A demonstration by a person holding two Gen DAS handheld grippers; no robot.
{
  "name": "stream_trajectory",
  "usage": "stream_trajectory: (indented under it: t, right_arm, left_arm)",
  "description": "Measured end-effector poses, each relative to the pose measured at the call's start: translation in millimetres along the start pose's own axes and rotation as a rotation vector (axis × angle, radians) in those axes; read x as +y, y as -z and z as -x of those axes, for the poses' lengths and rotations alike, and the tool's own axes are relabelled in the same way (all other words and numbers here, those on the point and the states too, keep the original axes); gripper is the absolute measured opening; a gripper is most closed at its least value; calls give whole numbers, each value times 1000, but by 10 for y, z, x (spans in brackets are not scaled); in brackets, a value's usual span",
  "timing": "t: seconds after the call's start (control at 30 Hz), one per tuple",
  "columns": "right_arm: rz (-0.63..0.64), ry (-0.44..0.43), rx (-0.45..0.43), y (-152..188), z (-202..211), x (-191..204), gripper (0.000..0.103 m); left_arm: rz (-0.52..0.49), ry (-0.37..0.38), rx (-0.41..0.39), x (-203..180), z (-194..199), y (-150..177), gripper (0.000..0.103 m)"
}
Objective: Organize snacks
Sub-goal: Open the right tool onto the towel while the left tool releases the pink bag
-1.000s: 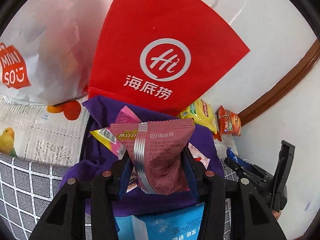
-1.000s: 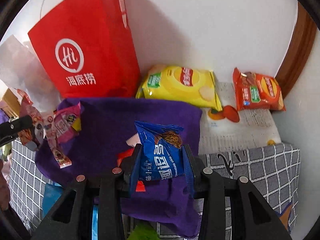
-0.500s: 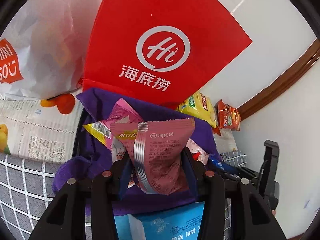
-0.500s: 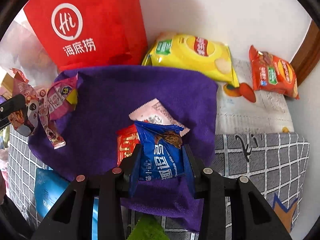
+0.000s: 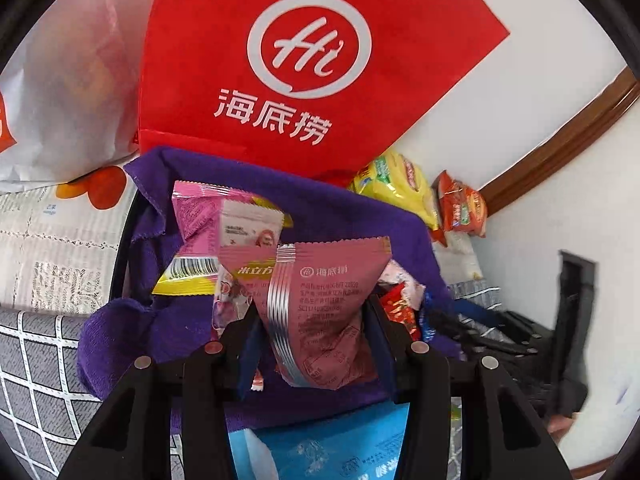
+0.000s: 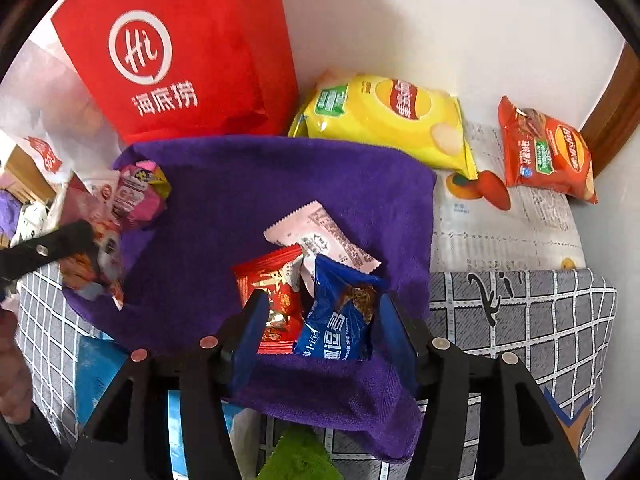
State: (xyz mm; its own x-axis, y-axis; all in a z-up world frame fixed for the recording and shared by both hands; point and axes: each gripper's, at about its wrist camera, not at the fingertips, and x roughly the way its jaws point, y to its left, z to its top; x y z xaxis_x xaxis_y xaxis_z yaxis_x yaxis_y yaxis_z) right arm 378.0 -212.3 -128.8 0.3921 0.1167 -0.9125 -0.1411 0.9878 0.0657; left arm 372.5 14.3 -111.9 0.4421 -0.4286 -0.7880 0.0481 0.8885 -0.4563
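My left gripper (image 5: 314, 314) is shut on a dusky-pink snack packet (image 5: 332, 280), held just above a purple cloth (image 5: 340, 216). Pink and yellow packets (image 5: 200, 216) lie on the cloth's far left. My right gripper (image 6: 324, 308) hangs low over the same purple cloth (image 6: 240, 208) with its jaws opening. A blue cookie packet (image 6: 340, 320) lies loose between them, beside a red packet (image 6: 276, 292) and a pale pink one (image 6: 324, 232). At the left edge of the right wrist view, one finger of the left gripper (image 6: 48, 244) shows blurred.
A red paper bag (image 5: 320, 60) stands against the wall behind the cloth, with a white plastic bag (image 5: 60, 80) to its left. A yellow chips bag (image 6: 392, 120) and an orange snack bag (image 6: 548, 152) lie at the back right. A light-blue pack (image 5: 328, 448) pokes out under the cloth's near edge.
The right jaws have spread and the blue packet has dropped onto the cloth beside the red one. The left gripper has moved forward and lower with its packet.
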Motion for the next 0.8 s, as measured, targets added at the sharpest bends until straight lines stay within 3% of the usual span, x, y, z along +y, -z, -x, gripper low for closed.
stream_trajectory:
  t: [0.43, 0.5, 0.63, 0.8]
  right_arm:
    - [-59, -14, -64, -35, 161, -109, 59]
    - [-59, -13, -64, -34, 161, -111, 59]
    - [-62, -15, -72, -26, 176, -104, 59]
    - [-60, -13, -95, -18, 229, -82, 59]
  left_arm:
    - [22, 16, 24, 25, -263, 30, 46]
    - [26, 10, 33, 21, -271, 26, 49]
    - [18, 21, 5, -15, -166, 9, 71]
    - [-9, 32, -63, -83, 51, -18, 75]
